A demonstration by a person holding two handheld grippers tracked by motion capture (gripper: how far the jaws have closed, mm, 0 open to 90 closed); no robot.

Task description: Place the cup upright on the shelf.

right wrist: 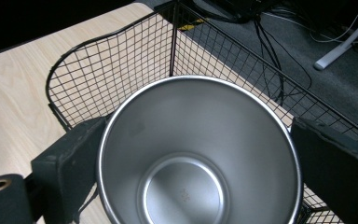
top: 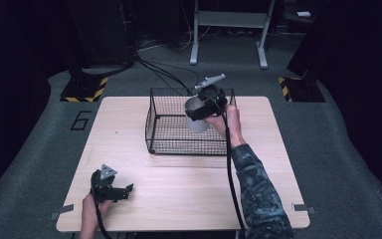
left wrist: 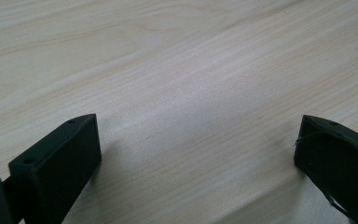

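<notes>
A shiny empty metal cup (top: 197,119) hangs over the black wire basket (top: 154,107), mouth up, with my right gripper (top: 201,107) shut on it. In the right gripper view the cup (right wrist: 186,196) sits between the two jaws of my right gripper (right wrist: 200,140), which press its sides just under the rim, and the basket (right wrist: 121,60) lies below and behind it. At the table's front left, my left gripper (top: 125,191) rests low and open. In the left gripper view, bare wood shows between the jaws of my left gripper (left wrist: 196,149).
The light wooden table (top: 189,189) has bare room in front of and to both sides of the basket. Cables (top: 164,72) run over the grey floor behind the table. A white stand (top: 229,20) is at the back.
</notes>
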